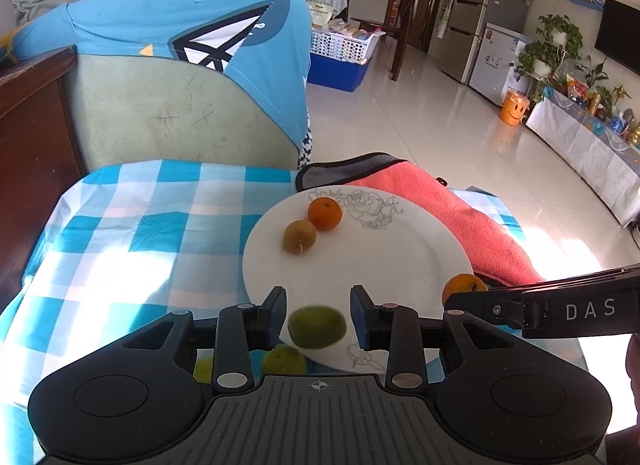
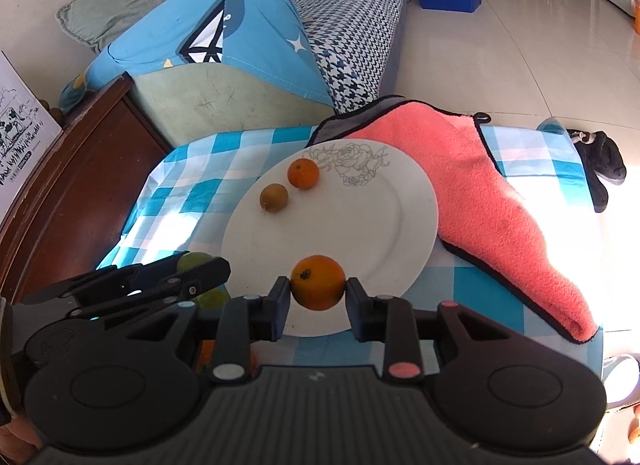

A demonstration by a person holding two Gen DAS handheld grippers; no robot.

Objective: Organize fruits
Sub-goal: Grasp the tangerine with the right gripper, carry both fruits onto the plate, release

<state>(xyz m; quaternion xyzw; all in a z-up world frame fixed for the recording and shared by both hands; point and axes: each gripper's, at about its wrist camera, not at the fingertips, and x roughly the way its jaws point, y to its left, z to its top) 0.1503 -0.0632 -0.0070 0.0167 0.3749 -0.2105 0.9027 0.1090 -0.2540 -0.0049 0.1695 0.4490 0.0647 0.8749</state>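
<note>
A white plate (image 1: 372, 261) (image 2: 360, 225) with a rose drawing lies on the blue checked cloth. At its far side sit a small orange (image 1: 325, 214) (image 2: 303, 173) and a brownish fruit (image 1: 300, 236) (image 2: 274, 196). My left gripper (image 1: 319, 307) (image 2: 212, 267) is shut on a green fruit (image 1: 317, 326) (image 2: 194, 261) over the plate's near left rim. My right gripper (image 2: 318, 288) (image 1: 454, 301) is shut on an orange (image 2: 318, 283) (image 1: 464, 285) over the near right part of the plate. Two more green fruits (image 1: 284, 361) lie on the cloth under the left gripper.
A coral towel (image 1: 460, 217) (image 2: 500, 185) lies against the plate's right and far side. Beyond the table stands a sofa draped in blue fabric (image 1: 180, 25) (image 2: 240, 33). A dark wooden piece (image 2: 80, 169) borders the table's left. Dark shoes (image 2: 600, 161) lie on the tiled floor at right.
</note>
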